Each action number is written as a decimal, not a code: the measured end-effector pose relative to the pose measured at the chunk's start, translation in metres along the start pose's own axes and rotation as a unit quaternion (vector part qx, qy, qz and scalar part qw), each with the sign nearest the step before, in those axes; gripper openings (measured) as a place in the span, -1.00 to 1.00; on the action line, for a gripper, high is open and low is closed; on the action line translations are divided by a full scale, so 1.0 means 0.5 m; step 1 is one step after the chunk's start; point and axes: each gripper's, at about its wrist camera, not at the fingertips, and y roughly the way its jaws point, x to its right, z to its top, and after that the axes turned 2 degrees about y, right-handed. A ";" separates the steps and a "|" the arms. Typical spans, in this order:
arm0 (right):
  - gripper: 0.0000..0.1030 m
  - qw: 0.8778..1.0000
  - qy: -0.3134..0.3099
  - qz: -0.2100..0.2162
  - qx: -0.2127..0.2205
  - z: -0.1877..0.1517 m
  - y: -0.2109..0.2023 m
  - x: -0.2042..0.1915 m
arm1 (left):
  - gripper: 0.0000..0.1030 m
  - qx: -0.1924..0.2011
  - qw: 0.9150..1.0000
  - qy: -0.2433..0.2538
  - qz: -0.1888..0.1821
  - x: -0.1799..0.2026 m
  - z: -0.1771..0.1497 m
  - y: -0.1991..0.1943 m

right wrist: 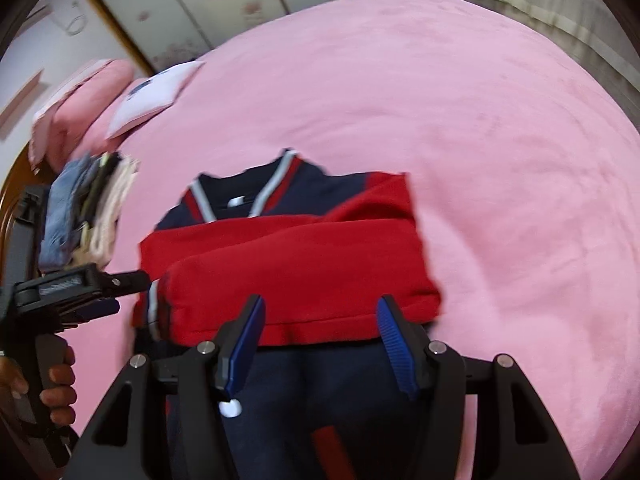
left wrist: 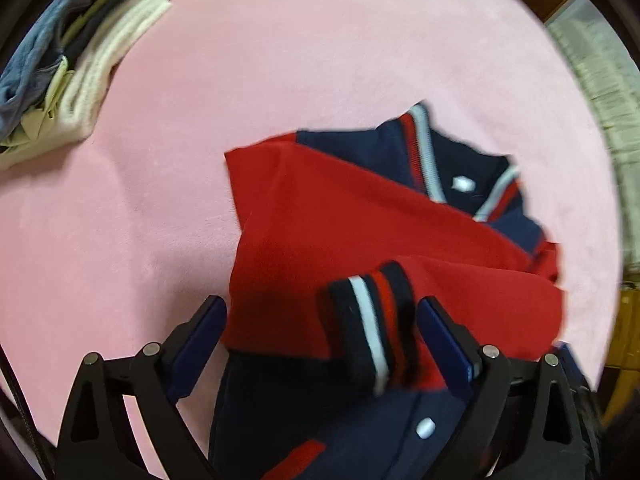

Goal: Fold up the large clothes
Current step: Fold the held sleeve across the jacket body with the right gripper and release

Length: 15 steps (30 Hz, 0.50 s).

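Varsity jacket [right wrist: 288,264] half folded.
We held both grippers, left [left wrist: 322,320] and right [right wrist: 320,320], spread and empty; sleeves lay crossed ahead, hem unfolded beneath.

Probably bedroom: pink bed [right wrist: 480,120], pillows [right wrist: 76,108].

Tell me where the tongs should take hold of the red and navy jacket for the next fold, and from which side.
Grip the red and navy varsity jacket at its navy bottom hem, nearest both tongs, approaching from the near edge. Both red sleeves already lie folded across the chest, so probably the lower body remains to lift toward the striped collar.
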 end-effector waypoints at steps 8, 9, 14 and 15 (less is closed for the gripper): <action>0.13 1.000 0.013 0.003 -0.012 0.007 0.005 0.044 | -0.08 0.006 1.000 -0.005 0.015 0.023 -0.007 0.039; 0.13 1.000 0.011 0.004 -0.013 0.006 0.005 0.045 | -0.39 0.014 1.000 0.004 0.008 0.031 -0.010 0.035; 0.13 1.000 0.006 0.009 -0.013 0.011 0.000 0.052 | -0.85 0.055 0.997 0.043 0.038 0.048 -0.026 -0.002; 0.13 1.000 0.005 0.009 -0.012 0.013 -0.002 0.054 | -0.85 0.060 0.997 0.041 0.038 0.046 -0.026 -0.012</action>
